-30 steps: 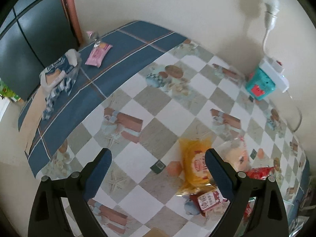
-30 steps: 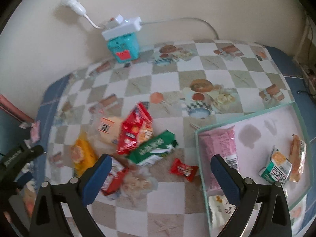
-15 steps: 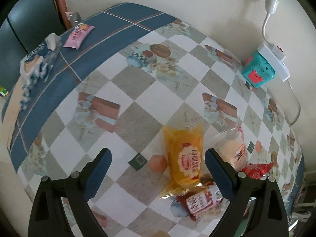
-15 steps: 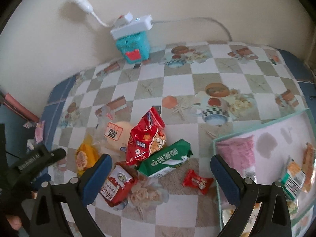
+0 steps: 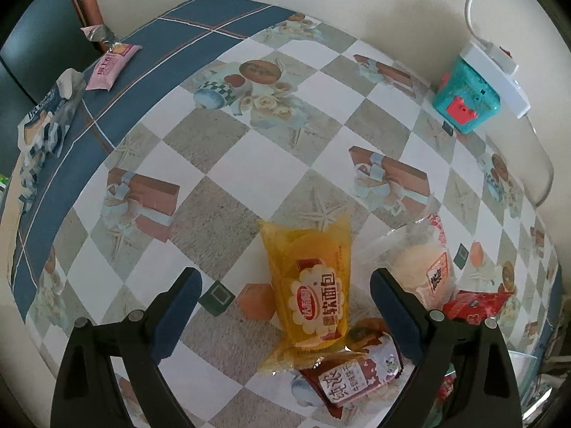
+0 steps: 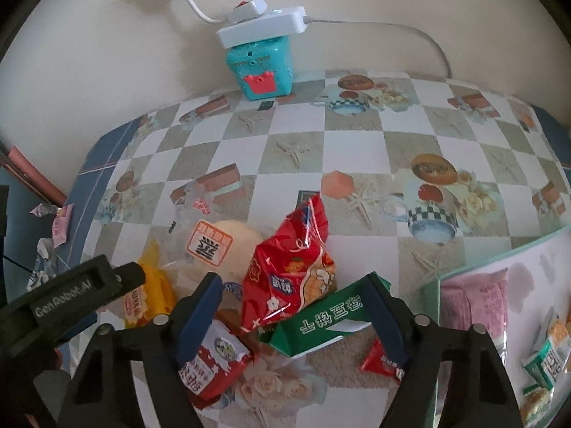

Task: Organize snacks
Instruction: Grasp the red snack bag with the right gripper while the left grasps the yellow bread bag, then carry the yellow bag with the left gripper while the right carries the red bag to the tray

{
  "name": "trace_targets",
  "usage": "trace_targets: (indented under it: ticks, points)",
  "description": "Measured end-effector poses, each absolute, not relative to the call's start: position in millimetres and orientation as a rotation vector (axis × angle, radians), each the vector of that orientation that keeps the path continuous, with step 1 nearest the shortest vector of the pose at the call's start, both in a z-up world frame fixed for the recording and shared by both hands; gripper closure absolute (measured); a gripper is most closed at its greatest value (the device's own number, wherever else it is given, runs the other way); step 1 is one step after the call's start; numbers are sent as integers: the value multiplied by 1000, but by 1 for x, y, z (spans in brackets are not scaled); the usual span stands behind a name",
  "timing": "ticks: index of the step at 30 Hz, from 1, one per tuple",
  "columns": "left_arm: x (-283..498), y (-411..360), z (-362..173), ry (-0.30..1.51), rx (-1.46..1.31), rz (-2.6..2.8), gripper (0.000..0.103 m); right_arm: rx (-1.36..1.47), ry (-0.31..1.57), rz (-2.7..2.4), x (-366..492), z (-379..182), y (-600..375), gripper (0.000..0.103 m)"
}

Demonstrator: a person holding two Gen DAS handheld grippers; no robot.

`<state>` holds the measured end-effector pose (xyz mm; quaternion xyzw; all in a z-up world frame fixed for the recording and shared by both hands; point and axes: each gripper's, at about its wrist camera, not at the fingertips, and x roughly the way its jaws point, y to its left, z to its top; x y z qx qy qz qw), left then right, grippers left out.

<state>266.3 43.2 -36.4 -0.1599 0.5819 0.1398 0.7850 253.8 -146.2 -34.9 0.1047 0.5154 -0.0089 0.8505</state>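
Left claw point(image 5: 285, 312) apart over yellow bread packet point(image 5: 310, 285), right claw point(image 6: 296, 306) closing, unclamped, bare tablecloth point(image 5: 228, 164) beyond

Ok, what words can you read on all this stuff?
"GenRobot.AI": side of the left hand-held gripper.
"软面包": yellow packet.
Green packet: upside-down characters, not clear enough to read.
Red-and-white packet, bun wrapper, pink packet: print too blurred to read.
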Motion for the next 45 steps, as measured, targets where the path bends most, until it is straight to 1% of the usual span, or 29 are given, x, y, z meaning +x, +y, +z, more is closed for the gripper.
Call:
trace_targets:
  ticks: [2,5,7,8,9,10,11,12,14,15,16,17,20,22,29,39,45]
  points:
    - [267,43,-40,1261,-341,307,8,202,1076,-21,256,-36,-143,26]
    - [268,43,-44,1269,-337,319,8,175,1068,-24,257,-36,-140,36]
    - [268,44,-46,1274,-339,322,8,162,1067,-18,258,-36,-139,38]
    - [268,44,-46,1276,-337,325,8,162,1067,-19,257,-36,-139,43]
    - [268,45,-47,1277,-336,327,9,162,1067,-20,257,-36,-139,51]
    - [268,45,-47,1277,-338,327,13,168,1068,-11,257,-36,-140,52]
    - [268,45,-47,1278,-340,326,23,176,1070,-5,257,-36,-140,52]
    - [268,45,-48,1280,-347,322,28,177,1071,-4,256,-36,-141,53]
    - [268,45,-47,1279,-357,309,43,177,1071,-6,256,-35,-142,54]
    - [267,44,-45,1276,-358,305,48,183,1072,-4,255,-35,-143,55]
    - [267,43,-44,1273,-357,301,58,189,1073,-1,254,-34,-143,55]
    - [266,42,-42,1271,-350,298,62,196,1075,4,254,-34,-144,56]
    - [265,42,-39,1265,-353,286,66,219,1072,13,251,-30,-147,56]
    - [262,43,-35,1261,-367,288,67,224,1066,16,249,-26,-150,56]
    - [250,50,-3,1196,-389,283,74,241,1024,29,236,2,-159,56]
    - [226,50,47,1099,-442,229,75,247,981,-3,208,42,-180,56]
    - [213,35,73,1051,-437,188,75,272,954,-67,189,65,-210,56]
